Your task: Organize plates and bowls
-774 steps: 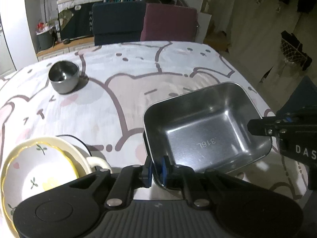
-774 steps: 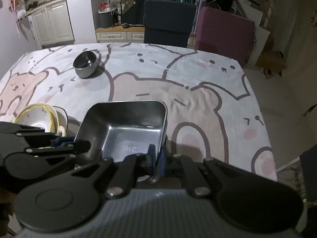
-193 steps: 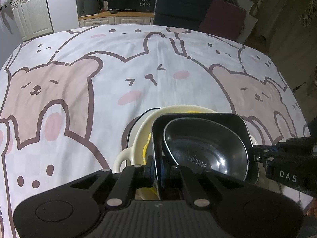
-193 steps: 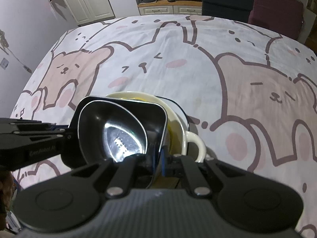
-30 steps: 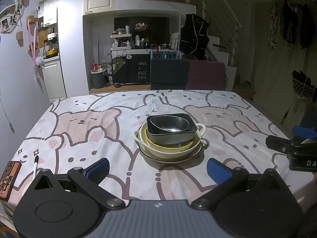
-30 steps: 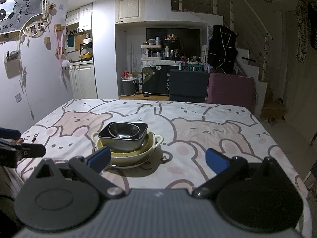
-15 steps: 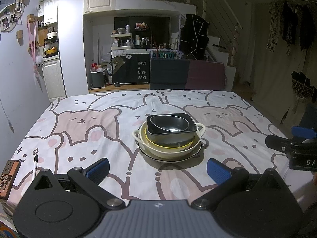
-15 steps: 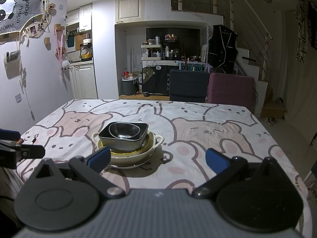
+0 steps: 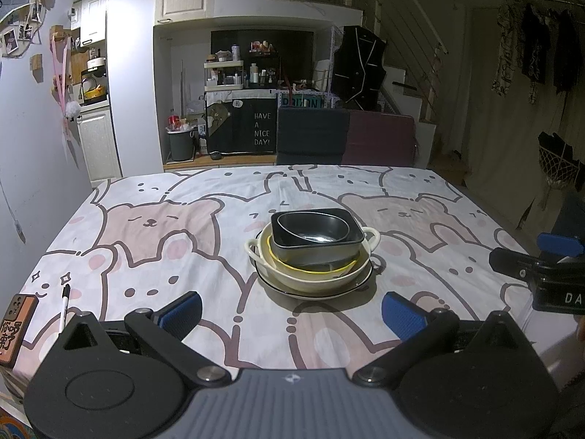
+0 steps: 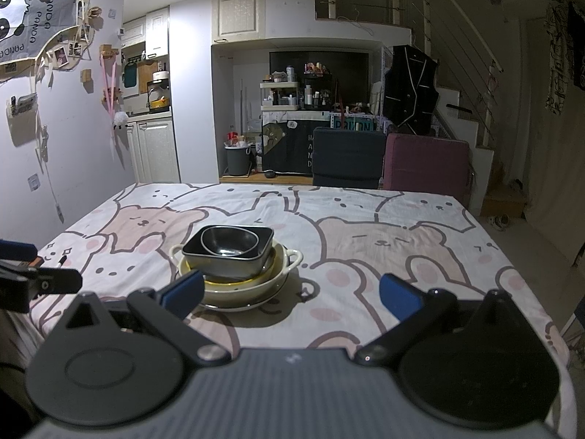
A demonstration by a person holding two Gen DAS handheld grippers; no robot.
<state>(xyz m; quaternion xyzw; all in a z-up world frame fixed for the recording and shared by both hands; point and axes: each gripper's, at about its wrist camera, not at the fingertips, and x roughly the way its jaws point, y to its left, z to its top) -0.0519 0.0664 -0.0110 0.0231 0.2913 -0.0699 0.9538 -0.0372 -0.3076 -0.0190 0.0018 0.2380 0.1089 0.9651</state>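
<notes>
Steel nests in ceramic: my left gripper (image 9: 290,311) hangs wide open and empty, the stack mid-table, round bowl (image 9: 312,227) inside the square tray (image 9: 316,247), largest dish (image 9: 310,274) underneath for stability; my right gripper (image 10: 290,294) is likewise spread, holding nothing.

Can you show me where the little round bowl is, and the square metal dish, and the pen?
little round bowl (image 9: 313,226), left wrist view, on its inner wall.
square metal dish (image 9: 314,255), left wrist view, on its front outer wall.
pen (image 9: 64,304), left wrist view, on its shaft.
</notes>
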